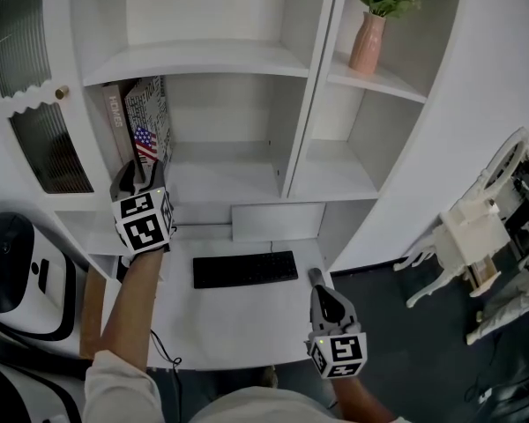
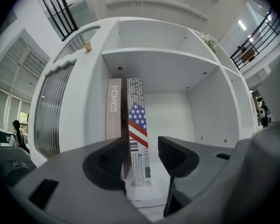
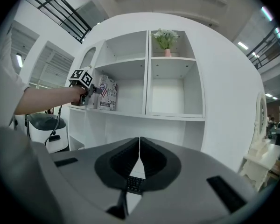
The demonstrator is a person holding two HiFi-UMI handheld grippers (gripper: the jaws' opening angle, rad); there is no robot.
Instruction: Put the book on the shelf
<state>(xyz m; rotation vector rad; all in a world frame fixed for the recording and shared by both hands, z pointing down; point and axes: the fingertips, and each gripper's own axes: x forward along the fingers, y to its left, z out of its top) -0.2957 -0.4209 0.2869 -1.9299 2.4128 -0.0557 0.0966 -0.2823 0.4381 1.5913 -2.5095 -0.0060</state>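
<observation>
Mostly finishing up: flanking the book (image 2: 138,134), upright on the shelf (image 1: 216,183), with the left gripper (image 2: 140,156) parted, unclamped; idling the right gripper (image 3: 139,160), jaws together, empty.

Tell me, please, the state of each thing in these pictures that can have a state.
left claw: open, the flag book between its jaws.
right claw: shut, holds nothing.
flag book: upright on the shelf, beside the HOMES book.
HOMES book: upright on the same shelf.
cabinet door: closed.
vase: upright, with flowers in it.
keyboard: flat on the desk.
</observation>
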